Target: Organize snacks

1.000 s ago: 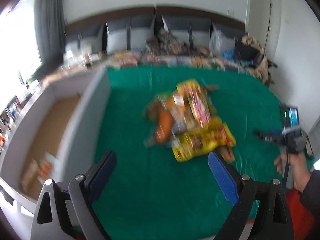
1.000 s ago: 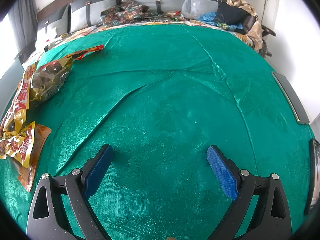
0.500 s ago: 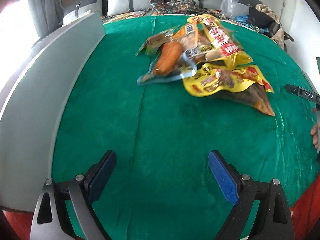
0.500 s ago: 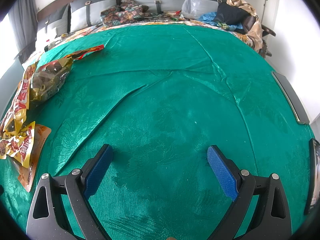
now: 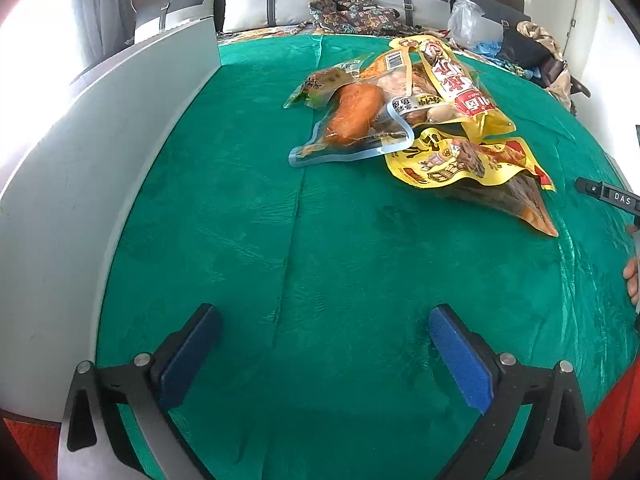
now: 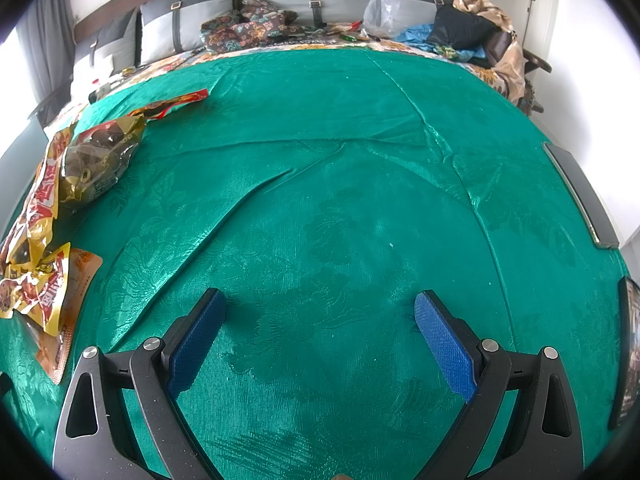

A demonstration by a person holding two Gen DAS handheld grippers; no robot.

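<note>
The left gripper (image 5: 324,320) had just been opening, nothing between its jaws. The right gripper (image 6: 320,308) stood released over bare green cloth (image 6: 340,184), snack packets (image 5: 420,120) untouched.

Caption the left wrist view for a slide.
Open left tool above green cloth, snack pile ahead, grey box wall to the left.

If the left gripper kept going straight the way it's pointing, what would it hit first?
Most likely the bare green cloth: the open left gripper tilts down at it, nothing between its fingers. The snack pile lies farther ahead and rightward, though depth is uncertain.
</note>
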